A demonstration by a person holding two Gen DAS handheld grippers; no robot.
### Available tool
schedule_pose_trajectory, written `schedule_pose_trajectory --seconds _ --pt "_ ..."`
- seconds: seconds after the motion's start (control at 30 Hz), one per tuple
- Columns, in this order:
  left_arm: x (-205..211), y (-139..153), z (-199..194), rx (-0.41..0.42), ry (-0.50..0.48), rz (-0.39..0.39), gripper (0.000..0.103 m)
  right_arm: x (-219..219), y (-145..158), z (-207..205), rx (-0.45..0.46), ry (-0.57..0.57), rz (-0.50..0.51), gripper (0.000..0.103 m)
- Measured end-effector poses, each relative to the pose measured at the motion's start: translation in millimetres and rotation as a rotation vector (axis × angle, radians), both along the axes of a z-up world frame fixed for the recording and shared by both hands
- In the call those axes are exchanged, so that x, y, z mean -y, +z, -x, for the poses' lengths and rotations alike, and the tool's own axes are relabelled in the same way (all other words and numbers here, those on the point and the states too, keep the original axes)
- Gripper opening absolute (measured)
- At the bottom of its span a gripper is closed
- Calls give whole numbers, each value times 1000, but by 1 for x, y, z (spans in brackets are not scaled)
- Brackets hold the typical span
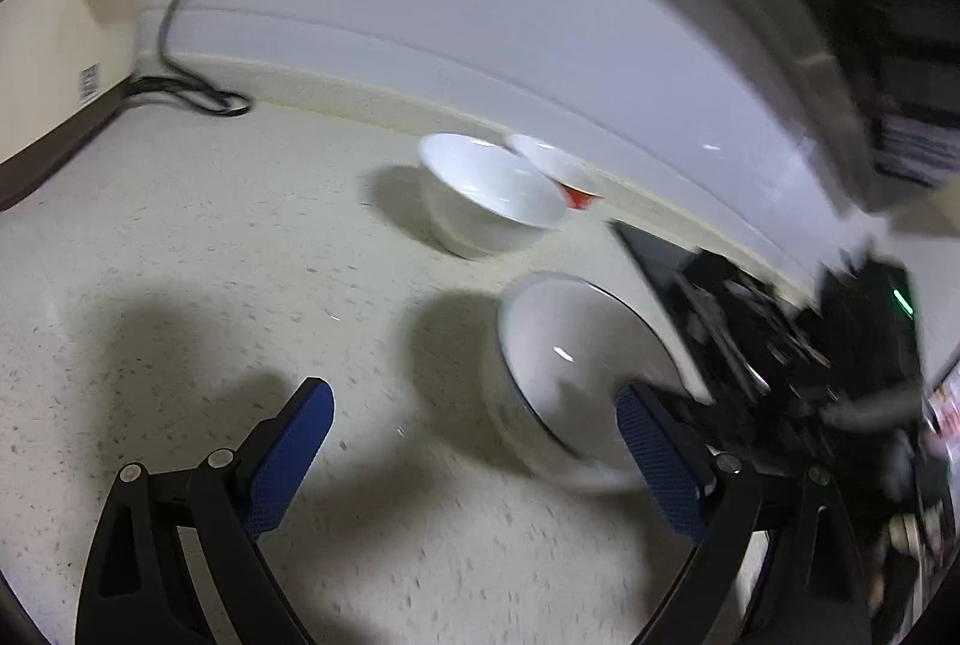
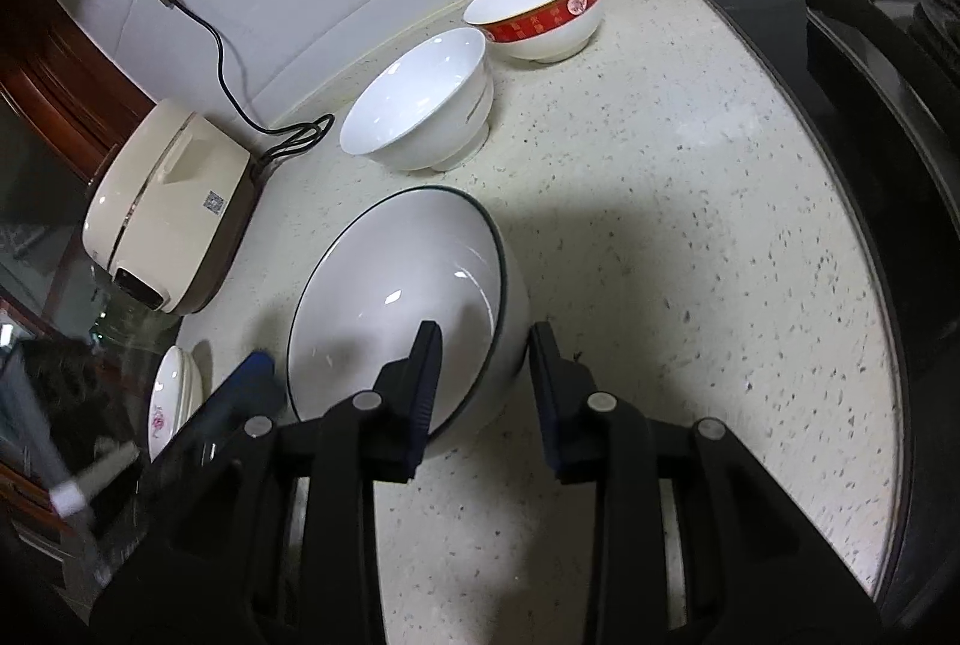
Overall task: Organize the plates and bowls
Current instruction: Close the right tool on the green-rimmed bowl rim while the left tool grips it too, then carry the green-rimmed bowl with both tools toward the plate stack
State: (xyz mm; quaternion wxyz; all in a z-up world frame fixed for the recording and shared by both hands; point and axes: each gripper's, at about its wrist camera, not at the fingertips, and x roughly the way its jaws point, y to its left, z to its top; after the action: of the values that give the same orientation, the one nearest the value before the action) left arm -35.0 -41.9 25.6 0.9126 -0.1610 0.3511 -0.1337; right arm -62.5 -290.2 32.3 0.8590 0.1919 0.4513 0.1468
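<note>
A large white bowl with a dark rim (image 2: 396, 297) sits tilted on the speckled counter (image 2: 660, 225). My right gripper (image 2: 483, 339) straddles its near-right wall, one pad inside and one outside, shut on the rim. In the left wrist view the same bowl (image 1: 570, 363) leans beside the right finger of my left gripper (image 1: 474, 396), which is open and holds nothing. Behind it stand a plain white bowl (image 2: 420, 105) (image 1: 486, 201) and a red-banded bowl (image 2: 540, 9) (image 1: 564, 177), both upright near the wall.
A cream rice cooker (image 2: 162, 213) (image 1: 66, 27) stands at the left with its black cord (image 2: 228, 87) running to a wall socket. A small flowered dish (image 2: 171, 399) lies beside the big bowl. A black stove top (image 2: 840, 105) borders the counter on the right.
</note>
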Motion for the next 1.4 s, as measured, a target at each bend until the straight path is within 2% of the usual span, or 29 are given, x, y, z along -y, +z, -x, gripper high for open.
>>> schedule_pose_trajectory --seconds 0.1,0.17,0.2,0.23,0.27,0.33,0.4,0.43,0.47,0.53,0.67,0.7,0.83,0.93,1.17,1.4 --pt "8 -2 -21 -121 85 -45 95 2 -1 4 3 -4 -5 36" --pt "12 -8 -30 -179 102 -71 79 3 -2 6 7 -10 -11 39" --pt "16 -12 -33 -186 72 -76 62 4 -2 7 9 -12 -14 41" --pt "22 -15 -35 -186 16 -74 53 5 -3 7 11 -14 -19 42" --pt "25 -16 -34 -177 -6 -77 50 6 -5 6 15 -16 -30 42" --pt "29 -13 -27 -148 -12 -107 39 8 -7 6 15 -14 -39 42" --pt "37 -9 -20 -116 -31 -157 30 7 -6 8 27 -23 -29 35" --pt "40 -7 -17 -102 -39 -175 25 6 -4 9 36 -24 -22 26" --pt "44 -6 -12 -77 -45 -203 23 3 -3 11 49 -22 -15 22" --pt "47 -4 -5 -33 -38 -233 21 0 -2 15 58 -46 9 21" --pt "30 -6 -6 -40 -50 -111 19 4 -6 19 80 -75 -31 20" --pt "30 -6 -5 -42 -50 -103 18 4 -7 20 80 -80 -36 20" --pt "31 -3 5 -32 -30 -122 18 3 -7 25 83 -107 -37 18" --pt "26 -4 11 -39 -12 -81 17 4 -10 29 88 -129 -68 17" --pt "23 -7 10 -31 13 -42 17 0 -13 35 84 -141 -97 17" --pt "15 -2 17 11 51 -33 15 -2 -11 40 136 -154 -101 17"
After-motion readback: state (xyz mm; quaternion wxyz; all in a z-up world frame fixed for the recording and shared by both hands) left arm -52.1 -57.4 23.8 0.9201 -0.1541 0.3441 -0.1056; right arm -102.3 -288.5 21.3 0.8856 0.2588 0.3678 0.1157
